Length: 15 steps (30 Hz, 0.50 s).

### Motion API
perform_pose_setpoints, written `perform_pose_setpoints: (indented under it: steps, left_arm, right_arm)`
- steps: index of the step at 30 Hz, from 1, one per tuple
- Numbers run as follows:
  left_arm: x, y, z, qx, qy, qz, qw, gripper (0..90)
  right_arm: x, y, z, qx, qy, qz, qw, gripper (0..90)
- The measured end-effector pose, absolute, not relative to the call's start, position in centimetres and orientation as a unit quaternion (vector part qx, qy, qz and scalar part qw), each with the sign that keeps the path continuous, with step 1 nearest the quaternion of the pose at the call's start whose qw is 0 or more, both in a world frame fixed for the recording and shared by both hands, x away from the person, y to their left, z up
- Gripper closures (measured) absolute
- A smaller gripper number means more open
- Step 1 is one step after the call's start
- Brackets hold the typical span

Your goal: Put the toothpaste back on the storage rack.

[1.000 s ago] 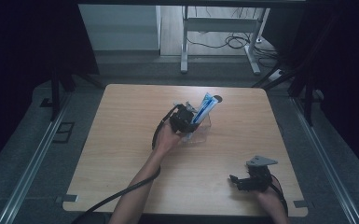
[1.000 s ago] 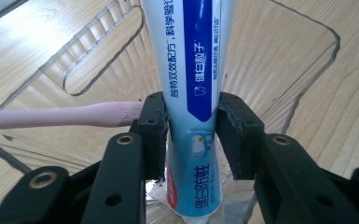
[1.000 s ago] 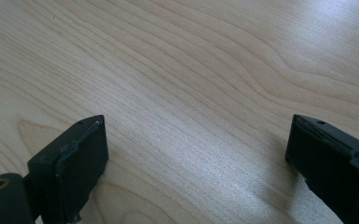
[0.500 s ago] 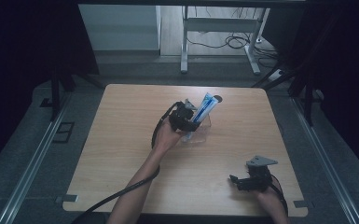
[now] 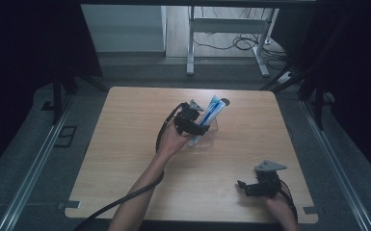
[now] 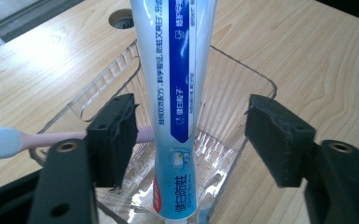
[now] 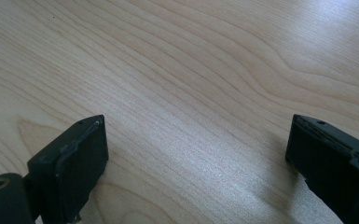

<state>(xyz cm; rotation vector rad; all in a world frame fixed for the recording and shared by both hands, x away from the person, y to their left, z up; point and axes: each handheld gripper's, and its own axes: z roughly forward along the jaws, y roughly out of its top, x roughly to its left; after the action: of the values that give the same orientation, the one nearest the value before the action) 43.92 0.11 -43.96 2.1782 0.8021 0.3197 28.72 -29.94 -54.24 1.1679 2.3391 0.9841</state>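
My left fingers (image 6: 116,135) have just been opening and now stand apart on either side of the tube (image 6: 179,93), touching nothing, while it leans upright in the clear tray (image 6: 242,74) beside a toothbrush (image 6: 9,142). The tube looks light, soft and slick, so I'd pinch its stiffer lower body. My right gripper (image 7: 196,154) hangs wide and empty above the table (image 7: 191,56).

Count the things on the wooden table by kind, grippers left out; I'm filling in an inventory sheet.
Blue-and-white toothpaste tube: 1
Pink toothbrush with a pale handle end: 1
Clear ribbed plastic tray: 1
Total: 3
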Motion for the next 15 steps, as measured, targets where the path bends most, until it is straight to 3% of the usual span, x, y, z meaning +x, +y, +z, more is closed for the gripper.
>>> perform_pose_setpoints:
  steps: [15]
  left_arm:
    - [42.9,0.9,-42.5,0.856,0.314,0.126,0.390,14.9]
  right_arm:
    - [28.7,-29.9,-54.2,0.412,0.824,0.347,0.173,5.5]
